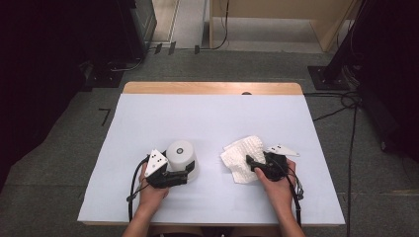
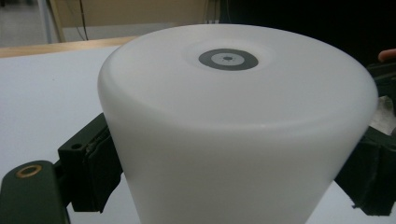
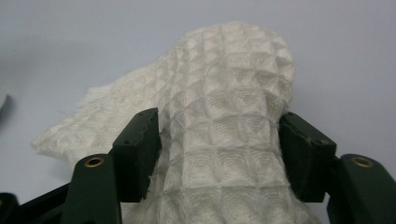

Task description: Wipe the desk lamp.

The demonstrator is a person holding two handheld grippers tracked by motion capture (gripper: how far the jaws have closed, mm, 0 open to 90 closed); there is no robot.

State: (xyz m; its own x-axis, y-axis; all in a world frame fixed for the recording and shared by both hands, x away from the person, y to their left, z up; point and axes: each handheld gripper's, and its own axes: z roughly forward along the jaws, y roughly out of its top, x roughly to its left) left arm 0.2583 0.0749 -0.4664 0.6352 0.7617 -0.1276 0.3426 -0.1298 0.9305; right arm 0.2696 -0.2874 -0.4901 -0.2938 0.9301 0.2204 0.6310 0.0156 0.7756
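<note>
a crumpled white waffle-weave cloth (image 3: 224,135), running away up the frame, lies between the spread jaws of the right gripper (image 3: 219,154), while the left gripper (image 1: 185,174) pinches a white upturned plastic cup (image 1: 182,159) at lower centre-left.

Two black claws, left claw (image 1: 190,170) and right claw (image 1: 249,161), each topped at 12 o'clock by a grey three-cornered plate with dark dots. Black cables trailing toward 6 o'clock. Brass-ringed screw holes on dark jaw arms. Bare forearms, no sleeves.

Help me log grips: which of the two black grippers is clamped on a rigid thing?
The left gripper: its pads press the smooth white upturned plastic cup. The right gripper stands open around the crumpled white waffle-weave cloth.
</note>
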